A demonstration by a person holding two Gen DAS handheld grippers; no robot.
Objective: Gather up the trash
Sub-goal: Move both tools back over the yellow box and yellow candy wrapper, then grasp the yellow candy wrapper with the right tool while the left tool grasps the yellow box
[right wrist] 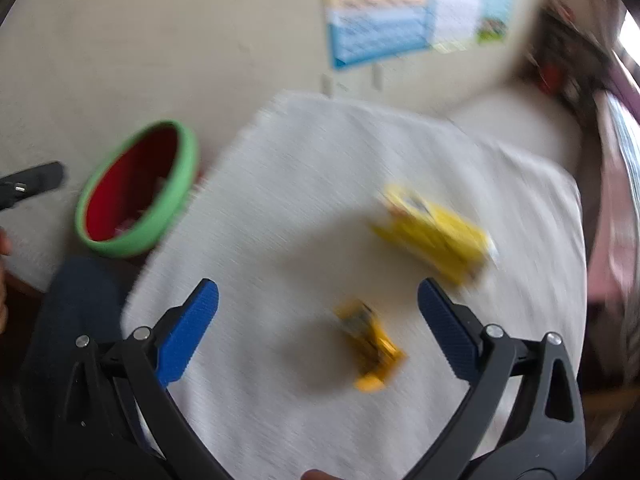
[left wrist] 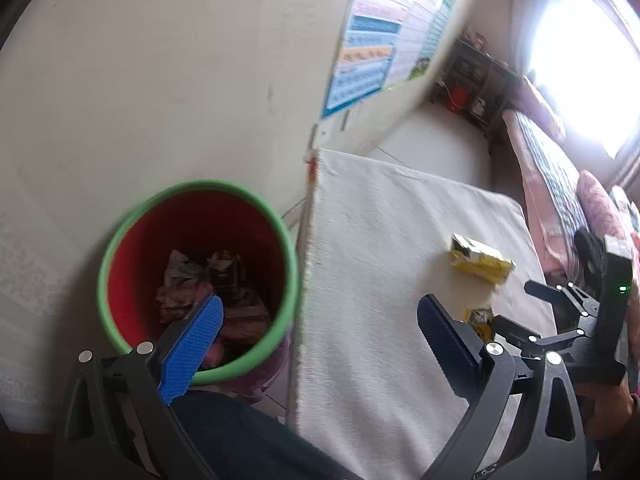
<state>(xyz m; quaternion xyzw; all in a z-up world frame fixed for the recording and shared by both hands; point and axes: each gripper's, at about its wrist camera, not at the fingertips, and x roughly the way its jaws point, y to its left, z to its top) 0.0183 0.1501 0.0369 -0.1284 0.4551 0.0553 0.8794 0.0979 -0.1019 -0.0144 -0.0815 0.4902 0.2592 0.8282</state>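
Note:
A red bin with a green rim (left wrist: pixel 200 276) stands left of the white cloth-covered table (left wrist: pixel 380 260) and holds several crumpled wrappers (left wrist: pixel 212 288). My left gripper (left wrist: pixel 320 320) is open and empty, its left finger over the bin's mouth. A large yellow wrapper (left wrist: pixel 482 264) and a small yellow wrapper (left wrist: pixel 480 318) lie on the table. In the right wrist view my right gripper (right wrist: pixel 318 304) is open and empty above the table, the small yellow wrapper (right wrist: pixel 370 344) between its fingers, the large one (right wrist: pixel 434 232) beyond. The bin (right wrist: pixel 136 192) is at the left.
A cream wall with a blue poster (left wrist: pixel 372 60) rises behind the table. A bed with patterned bedding (left wrist: pixel 560 184) and a dark shelf (left wrist: pixel 476 76) stand at the right under a bright window. My right gripper (left wrist: pixel 560 320) shows at the right of the left wrist view.

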